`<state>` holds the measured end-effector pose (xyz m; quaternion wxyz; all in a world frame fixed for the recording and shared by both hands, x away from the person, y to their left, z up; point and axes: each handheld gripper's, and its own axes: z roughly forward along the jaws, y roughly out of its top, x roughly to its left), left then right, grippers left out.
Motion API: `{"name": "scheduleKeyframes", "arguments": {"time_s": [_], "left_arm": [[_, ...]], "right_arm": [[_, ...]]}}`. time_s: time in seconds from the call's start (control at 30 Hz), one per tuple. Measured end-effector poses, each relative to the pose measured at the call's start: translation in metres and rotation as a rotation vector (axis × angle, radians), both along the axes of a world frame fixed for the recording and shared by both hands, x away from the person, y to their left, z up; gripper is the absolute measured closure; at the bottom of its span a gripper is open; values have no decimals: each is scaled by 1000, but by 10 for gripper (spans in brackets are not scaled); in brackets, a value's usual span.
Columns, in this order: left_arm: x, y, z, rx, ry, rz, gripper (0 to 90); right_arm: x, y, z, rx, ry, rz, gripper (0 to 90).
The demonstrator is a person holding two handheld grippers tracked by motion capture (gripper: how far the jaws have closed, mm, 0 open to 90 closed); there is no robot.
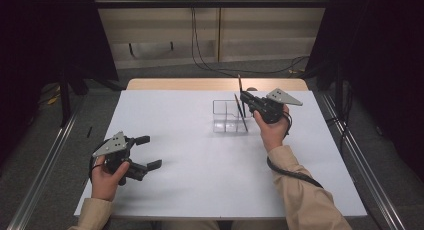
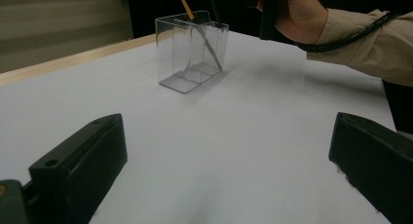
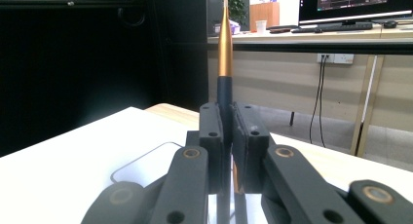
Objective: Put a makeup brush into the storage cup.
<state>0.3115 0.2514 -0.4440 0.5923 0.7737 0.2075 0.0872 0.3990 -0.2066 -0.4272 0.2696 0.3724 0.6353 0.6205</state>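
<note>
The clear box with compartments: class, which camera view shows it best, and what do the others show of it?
The left gripper view: the clear box stands whole, walls and dividers plain, a pen leaning inside. The high view shows it small from above beside the right tool. The right gripper view catches just one rim corner.

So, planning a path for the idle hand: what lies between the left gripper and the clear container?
Nothing: between the left gripper and the clear container the high view shows bare white table.

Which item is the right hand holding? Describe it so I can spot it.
On the white table, find the clear divided box at the far right. Above it, the right tongs clamp an upright pen, black below and tapering gold on top; the other pen leans inside the box.
</note>
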Motion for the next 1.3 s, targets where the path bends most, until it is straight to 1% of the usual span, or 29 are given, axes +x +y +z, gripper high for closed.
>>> {"name": "scheduleKeyframes", "arguments": {"time_s": [0.1, 0.17, 0.33, 0.77, 0.87, 1.03, 1.3], "left_arm": [[0, -1, 0, 0, -1, -1, 4], [0, -1, 0, 0, -1, -2, 4], [0, -1, 1, 3, -2, -1, 4], [-2, -1, 2, 5, -7, 2, 4], [-2, -1, 2, 5, -7, 2, 4], [-2, -1, 2, 7, -6, 3, 4], [-3, 0, 2, 8, -7, 9, 4]], "right_arm": [[-1, -2, -2, 1, 12, -3, 834], [-2, -3, -2, -4, 8, 0, 834], [-5, -4, -2, -5, 15, 3, 834], [-11, -7, -3, -46, 30, 11, 833], [-13, -7, -4, -46, 40, 15, 833], [-14, -6, -4, -60, 41, 21, 833], [-14, -6, -6, -64, 50, 22, 833]]}}
